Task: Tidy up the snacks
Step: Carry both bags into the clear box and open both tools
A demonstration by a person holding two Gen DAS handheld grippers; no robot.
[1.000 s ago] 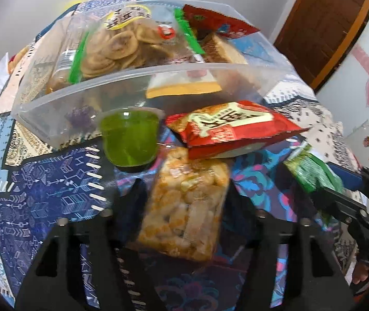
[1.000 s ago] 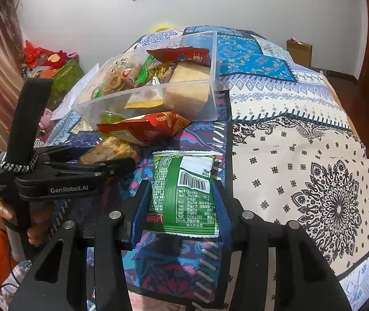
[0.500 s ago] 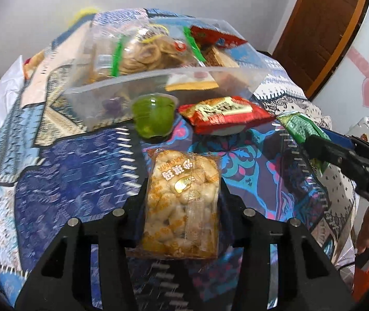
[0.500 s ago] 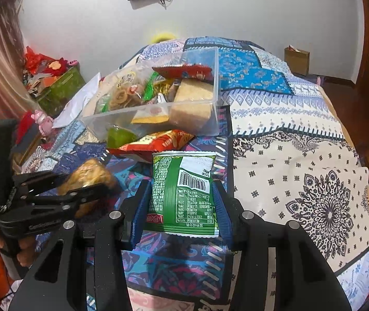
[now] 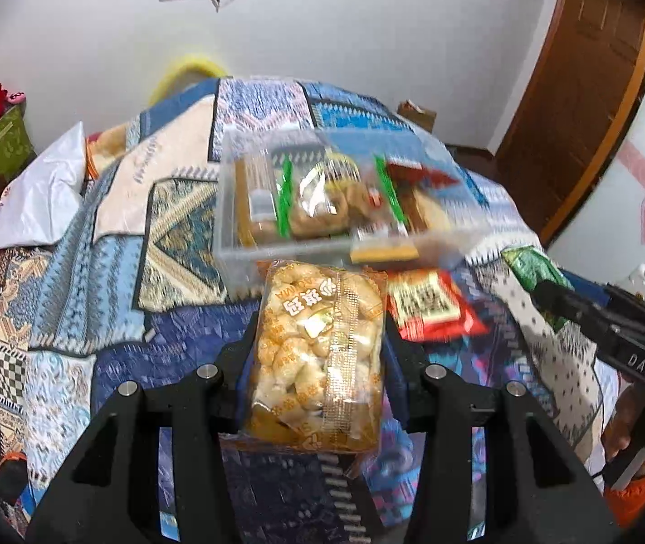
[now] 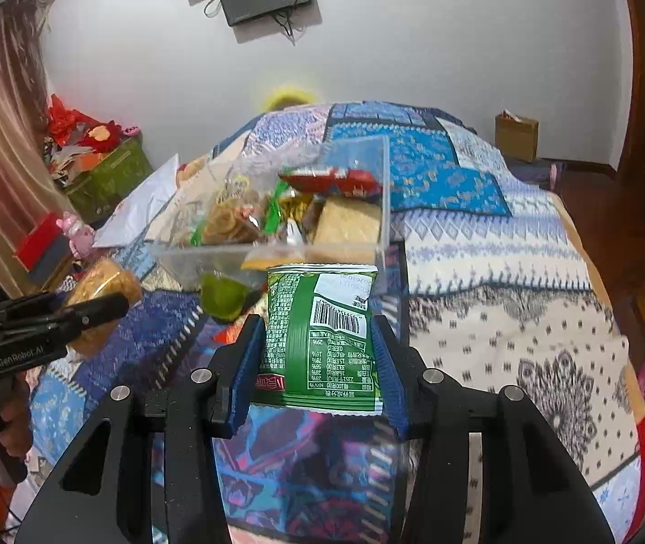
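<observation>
The left gripper (image 5: pixel 318 358) clamps the golden snack bag (image 5: pixel 320 353), the right gripper (image 6: pixel 318 353) the green barcode packet (image 6: pixel 322 335), both before the clear bin's (image 6: pixel 277 254) near wall; "GenRobot.AI" is readable.

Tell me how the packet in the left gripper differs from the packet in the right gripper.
The golden snack packet is clear, so the puffed pieces inside show; the green snack packet is opaque. The golden one shows red characters, while the green one shows a barcode and a nutrition table. Shared: each is clamped at its sides, by the left gripper and the right gripper, above the quilt.
</observation>
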